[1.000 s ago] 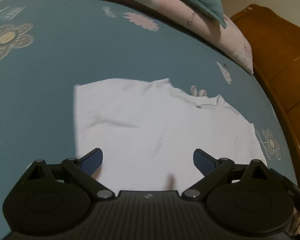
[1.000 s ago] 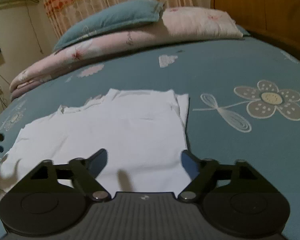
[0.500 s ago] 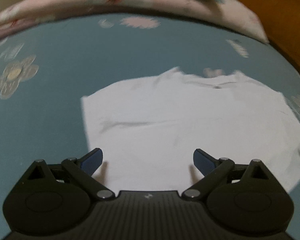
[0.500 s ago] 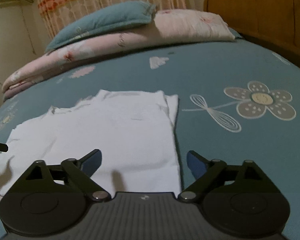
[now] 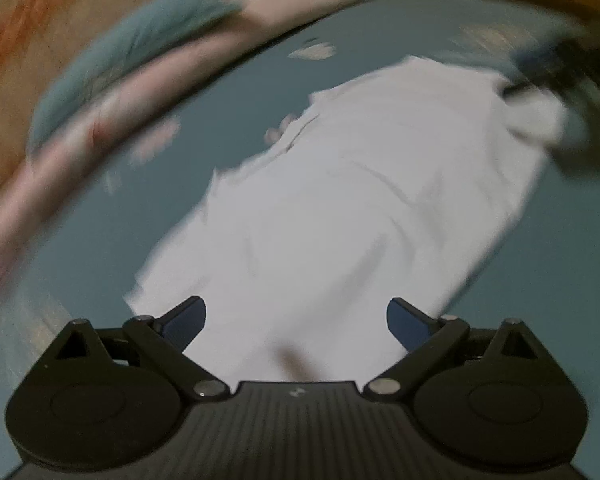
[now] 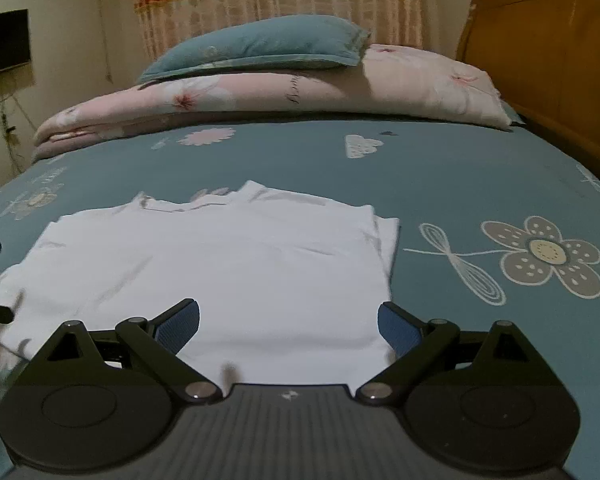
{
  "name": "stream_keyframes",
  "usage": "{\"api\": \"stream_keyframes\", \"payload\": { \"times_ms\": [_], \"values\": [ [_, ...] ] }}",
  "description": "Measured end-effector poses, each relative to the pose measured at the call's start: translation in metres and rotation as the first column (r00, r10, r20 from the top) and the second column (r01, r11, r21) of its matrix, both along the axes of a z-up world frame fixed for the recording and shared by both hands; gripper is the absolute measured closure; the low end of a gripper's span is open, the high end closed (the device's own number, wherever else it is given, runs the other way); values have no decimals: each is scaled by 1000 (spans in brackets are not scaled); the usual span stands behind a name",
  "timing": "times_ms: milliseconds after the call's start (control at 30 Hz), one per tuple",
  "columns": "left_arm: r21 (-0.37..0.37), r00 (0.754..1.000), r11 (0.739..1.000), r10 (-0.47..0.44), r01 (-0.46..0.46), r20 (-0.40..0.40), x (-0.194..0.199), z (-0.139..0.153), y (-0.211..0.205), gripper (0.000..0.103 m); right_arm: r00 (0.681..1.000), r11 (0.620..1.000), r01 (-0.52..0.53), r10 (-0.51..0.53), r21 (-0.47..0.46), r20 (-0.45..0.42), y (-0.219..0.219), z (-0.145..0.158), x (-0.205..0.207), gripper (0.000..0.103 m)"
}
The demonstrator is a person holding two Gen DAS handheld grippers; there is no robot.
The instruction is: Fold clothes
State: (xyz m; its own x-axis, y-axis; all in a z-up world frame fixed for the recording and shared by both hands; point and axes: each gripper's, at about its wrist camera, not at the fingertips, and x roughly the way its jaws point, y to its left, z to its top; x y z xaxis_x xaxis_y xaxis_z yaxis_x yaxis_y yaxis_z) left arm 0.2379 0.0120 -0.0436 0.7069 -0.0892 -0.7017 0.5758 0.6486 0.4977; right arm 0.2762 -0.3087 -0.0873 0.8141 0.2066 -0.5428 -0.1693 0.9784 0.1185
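Risk, as judged, is layer slippage if either wide-open, empty gripper, left gripper (image 5: 296, 322) or right gripper (image 6: 288, 326), pinches only the top ply of the thin, limp white shirt (image 6: 204, 264), lying flat, partly folded, at 12 o'clock on the matte teal bedsheet (image 6: 460, 176).

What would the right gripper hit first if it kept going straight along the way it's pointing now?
Most likely the white folded cotton shirt lying flat on the teal flower-print bedsheet. The right gripper, jaws open and empty, aims down at the shirt's near part. Depth is hard to judge.
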Motion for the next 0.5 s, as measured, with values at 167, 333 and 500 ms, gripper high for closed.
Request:
{"api": "stream_keyframes", "payload": {
  "times_ms": [167, 333, 500],
  "values": [
    [200, 968, 955, -238, 218, 83, -51, 34, 11, 6, 1000, 999, 4, -4, 32, 16, -6, 26, -7, 5],
    [291, 916, 895, -385, 339, 117, -73, 24, 16, 5, 996, 993, -81, 83, -88, 28, 3, 74, -27, 5],
    [338, 927, 883, -368, 325, 71, -65, -29, 4, 34, 977, 883, -200, 215, -424, -13, 47, 85, -55, 14]
  ]
}}
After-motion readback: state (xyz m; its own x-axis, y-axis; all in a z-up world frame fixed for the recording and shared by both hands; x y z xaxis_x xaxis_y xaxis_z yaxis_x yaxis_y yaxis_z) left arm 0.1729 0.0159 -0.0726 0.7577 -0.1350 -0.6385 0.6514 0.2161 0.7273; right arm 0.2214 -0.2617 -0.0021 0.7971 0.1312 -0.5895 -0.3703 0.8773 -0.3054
